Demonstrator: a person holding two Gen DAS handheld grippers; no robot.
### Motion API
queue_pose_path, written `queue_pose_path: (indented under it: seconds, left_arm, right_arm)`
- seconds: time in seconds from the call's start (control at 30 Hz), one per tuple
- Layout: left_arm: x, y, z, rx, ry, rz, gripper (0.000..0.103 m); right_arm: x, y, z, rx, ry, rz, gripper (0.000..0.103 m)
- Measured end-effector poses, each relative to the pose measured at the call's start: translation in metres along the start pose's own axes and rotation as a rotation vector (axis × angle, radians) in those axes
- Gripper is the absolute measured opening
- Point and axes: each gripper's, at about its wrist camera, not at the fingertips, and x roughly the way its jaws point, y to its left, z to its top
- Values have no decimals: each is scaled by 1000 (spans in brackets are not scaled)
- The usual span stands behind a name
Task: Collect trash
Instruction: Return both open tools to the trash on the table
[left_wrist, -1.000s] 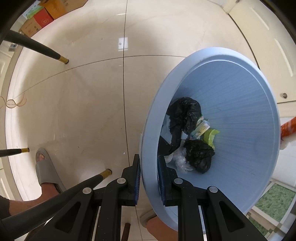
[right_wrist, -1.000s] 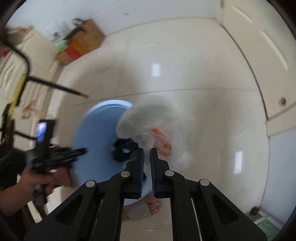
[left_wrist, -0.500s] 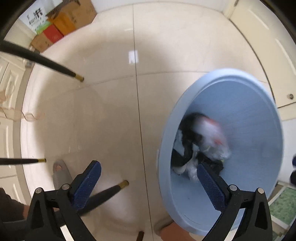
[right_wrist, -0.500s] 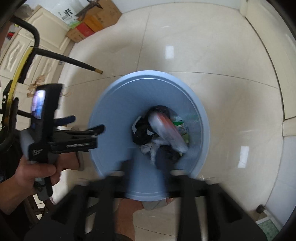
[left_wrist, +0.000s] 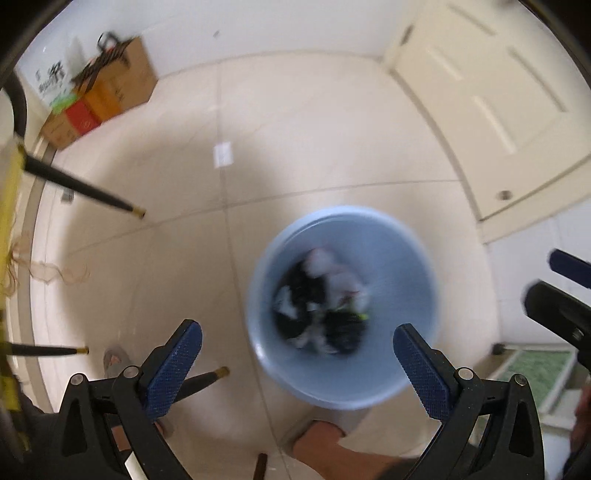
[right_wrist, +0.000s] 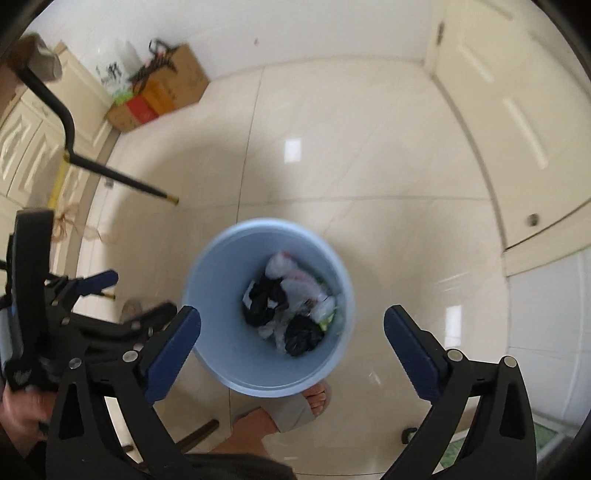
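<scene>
A light blue trash bin (right_wrist: 218, 321) stands upright on the tiled floor, also in the blurred left wrist view (left_wrist: 406, 266). Inside lie black bags (right_wrist: 301, 334), a white and red plastic bag (right_wrist: 295, 280) and other scraps. My right gripper (right_wrist: 291, 332) is open and empty, well above the bin. My left gripper (left_wrist: 297, 350) is open and empty, also above the bin; it shows at the left edge of the right wrist view (right_wrist: 88, 284). The right gripper's fingers (left_wrist: 569, 267) show at the right edge of the left wrist view.
Cardboard boxes (right_wrist: 162, 92) stand by the far wall. A black chair leg (right_wrist: 122, 181) slants over the floor at left. A white door (right_wrist: 517, 122) is at right. A sandalled foot (right_wrist: 306, 404) is just below the bin. A green mat (left_wrist: 535, 369) lies at bottom right.
The left gripper let go of the bin's rim and opened. The right gripper opened and the white and red bag fell into the bin. Both grippers rose away from the bin.
</scene>
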Motion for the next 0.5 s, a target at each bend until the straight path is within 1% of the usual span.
queue_pose_path:
  seconds: [0.1, 0.13, 0.17, 0.2, 0.23, 0.27, 0.3, 0.33, 0.37, 0.4, 0.5]
  left_arm:
    - [-38, 2, -6, 43, -54, -61, 102]
    - [-59, -3, -16, 61, -74, -78, 102]
    - [-85, -22, -26, 76, -95, -84, 102]
    - [-102, -22, -31, 97, -124, -94, 102]
    - [-122, -34, -40, 113, -141, -104, 102]
    - [-136, -28, -44, 141, -169, -119, 102]
    - [-159, -36, -50, 153, -193, -126, 102]
    - [-176, -35, -63, 163, -215, -144, 102]
    - [-192, -37, -70, 173, -234, -161, 102]
    - [-213, -42, -79, 183, -259, -171, 102]
    - [-260, -23, -102, 219, -363, -182, 102]
  right_arm:
    - [-48, 5, -1, 28, -74, -20, 102]
    - [-63, 7, -3, 34, -98, -25, 103]
    - [-79, 10, -5, 42, -126, -33, 103]
    - [-101, 15, -8, 55, -162, -46, 103]
    - [-117, 17, -11, 66, -190, -54, 103]
    - [-130, 20, -13, 77, -216, -60, 103]
    - [-150, 23, -16, 96, -258, -67, 103]
    - [-175, 27, -21, 119, -306, -73, 103]
    - [-188, 30, -24, 131, -334, -76, 103]
    - [-213, 36, -29, 147, -385, -81, 103]
    - [-262, 53, -37, 159, -470, -97, 103]
